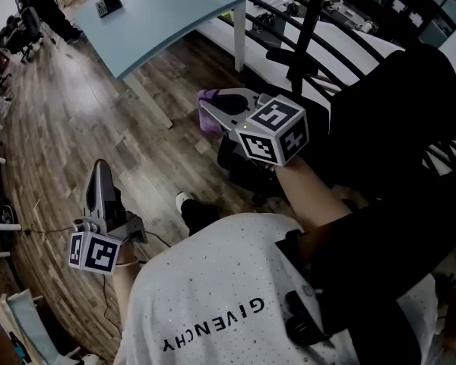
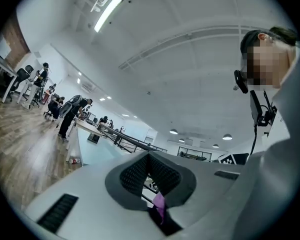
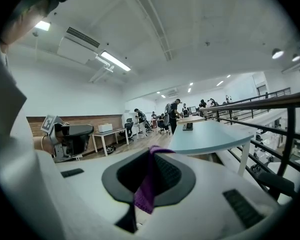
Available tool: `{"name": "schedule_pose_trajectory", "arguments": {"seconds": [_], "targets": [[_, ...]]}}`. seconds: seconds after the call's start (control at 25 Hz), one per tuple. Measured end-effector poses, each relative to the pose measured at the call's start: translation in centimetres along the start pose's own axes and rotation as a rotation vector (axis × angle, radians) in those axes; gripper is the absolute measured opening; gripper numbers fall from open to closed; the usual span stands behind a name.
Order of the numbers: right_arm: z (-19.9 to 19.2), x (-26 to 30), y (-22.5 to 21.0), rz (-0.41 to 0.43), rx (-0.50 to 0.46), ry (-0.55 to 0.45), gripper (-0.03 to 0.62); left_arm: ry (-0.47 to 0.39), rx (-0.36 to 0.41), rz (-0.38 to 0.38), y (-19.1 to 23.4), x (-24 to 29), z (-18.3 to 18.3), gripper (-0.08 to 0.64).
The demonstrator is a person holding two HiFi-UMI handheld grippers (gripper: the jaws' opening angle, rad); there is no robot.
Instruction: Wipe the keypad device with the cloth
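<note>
The keypad device (image 1: 109, 4) lies on a light blue table (image 1: 167, 21) far ahead; it also shows small on that table in the right gripper view (image 3: 188, 126). A purple cloth (image 1: 207, 97) hangs from my right gripper (image 1: 207, 105), whose jaws are shut on it, out over the wooden floor and well short of the table. In the right gripper view the cloth (image 3: 147, 184) droops across the closed pads. Low at my left side, my left gripper (image 1: 100, 167) is shut and holds nothing. A purple sliver (image 2: 160, 204) shows through the slit between its jaws.
A black railing (image 1: 311, 29) runs along the table's right side. People (image 1: 42, 6) stand and sit at desks beyond the table's far left. My own foot (image 1: 185, 201) is on the wooden floor (image 1: 76, 112) below the grippers.
</note>
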State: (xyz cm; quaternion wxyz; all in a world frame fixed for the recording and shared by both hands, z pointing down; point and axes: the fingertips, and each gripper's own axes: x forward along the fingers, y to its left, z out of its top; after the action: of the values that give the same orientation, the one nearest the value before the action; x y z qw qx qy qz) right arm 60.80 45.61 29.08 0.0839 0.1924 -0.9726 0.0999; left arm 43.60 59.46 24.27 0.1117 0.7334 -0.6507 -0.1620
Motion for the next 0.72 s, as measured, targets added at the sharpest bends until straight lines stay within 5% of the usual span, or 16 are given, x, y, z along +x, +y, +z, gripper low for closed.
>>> {"name": "schedule_pose_trajectory", "arguments": {"seconds": [0.72], "targets": [[10.9, 19.9, -4.2, -0.099, -0.007, -0.082, 0.023, 0.037, -0.012, -0.147, 17.3, 13.5, 9.6, 0.000]]}}
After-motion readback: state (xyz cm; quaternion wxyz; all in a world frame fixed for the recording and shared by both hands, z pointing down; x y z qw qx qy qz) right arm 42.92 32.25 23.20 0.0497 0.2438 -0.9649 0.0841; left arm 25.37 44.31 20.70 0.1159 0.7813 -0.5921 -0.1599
